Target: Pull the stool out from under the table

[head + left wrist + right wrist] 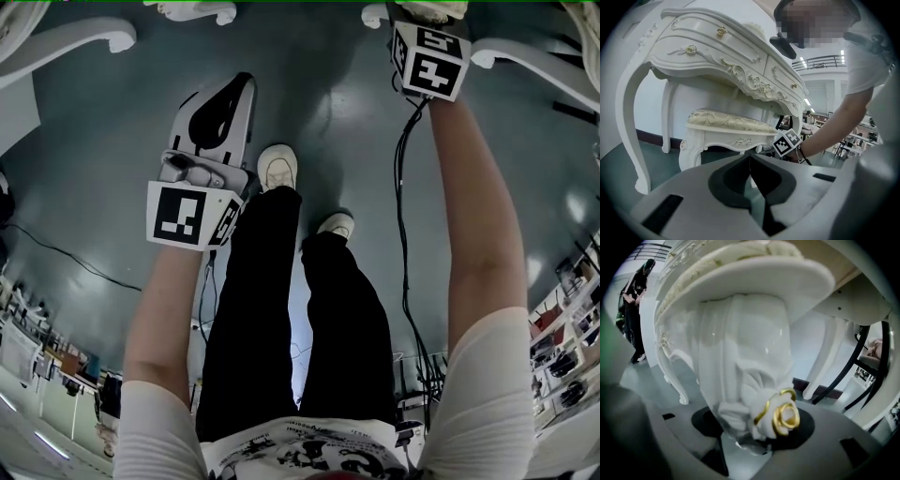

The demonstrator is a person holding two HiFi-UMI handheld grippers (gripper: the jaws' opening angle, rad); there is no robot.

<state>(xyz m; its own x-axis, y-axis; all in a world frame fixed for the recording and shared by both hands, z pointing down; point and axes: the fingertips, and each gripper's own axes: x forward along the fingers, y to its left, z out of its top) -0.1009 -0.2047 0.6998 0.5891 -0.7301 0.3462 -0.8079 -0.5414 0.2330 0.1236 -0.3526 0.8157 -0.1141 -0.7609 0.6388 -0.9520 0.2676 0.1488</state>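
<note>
In the head view, the marker cube (429,58) hides your right gripper (752,444) tips. Its jaws stand spread around the stool leg (745,357). Your left gripper (750,161) jaws are pressed together, empty.

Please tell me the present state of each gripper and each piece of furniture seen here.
White ornate table: upright, drawers shut.
White carved stool with cream cushion: upright, under the table.
Left gripper: jaws shut, empty.
Right gripper: jaws open, the stool's gold-rose leg between them.

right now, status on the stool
Left gripper shut, empty. Right gripper open, carved white stool leg with gold rose between its jaws. Cream-cushioned stool under ornate white table. Nothing seen blocking it.
</note>
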